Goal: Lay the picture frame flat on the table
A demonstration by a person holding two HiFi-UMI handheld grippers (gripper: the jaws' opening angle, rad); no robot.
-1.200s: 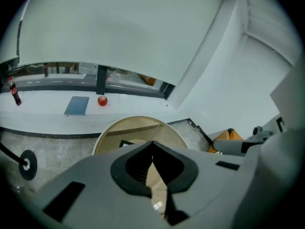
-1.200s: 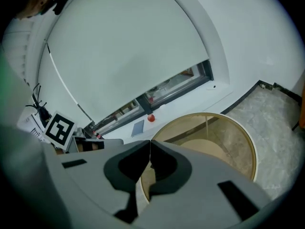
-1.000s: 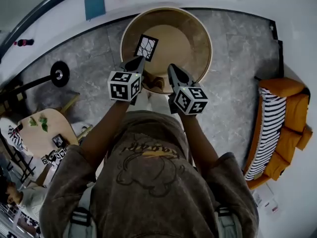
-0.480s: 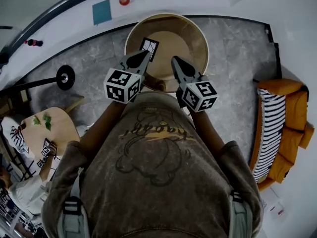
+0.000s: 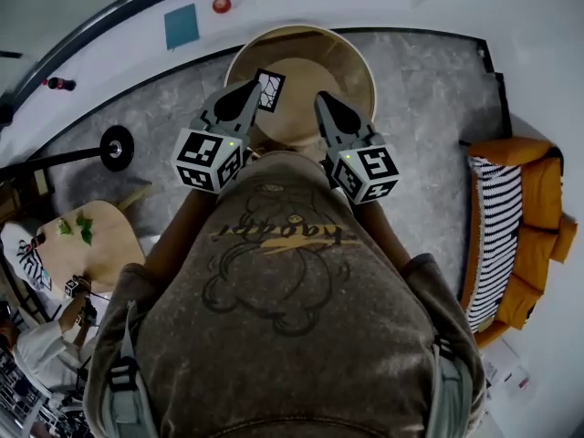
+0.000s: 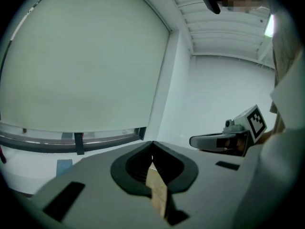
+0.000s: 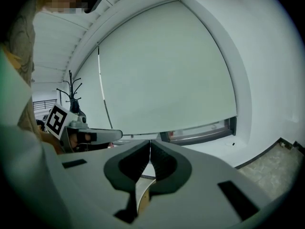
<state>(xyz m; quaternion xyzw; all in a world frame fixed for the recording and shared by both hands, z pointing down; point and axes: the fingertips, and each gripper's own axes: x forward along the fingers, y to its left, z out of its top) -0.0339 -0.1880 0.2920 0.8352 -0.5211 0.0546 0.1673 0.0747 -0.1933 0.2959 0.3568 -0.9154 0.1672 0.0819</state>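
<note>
I stand in a lounge-like room: an orange sofa with a striped throw well right of my right tongs, a grey stone floor, and a round wooden counter beneath them.

table open at right; picture frame stands left (near rim)

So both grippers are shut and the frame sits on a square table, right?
Not quite. The table is round, not square; the head view shows that. The rest holds: the frame sits on it, and the left gripper and right gripper are both shut.
</note>
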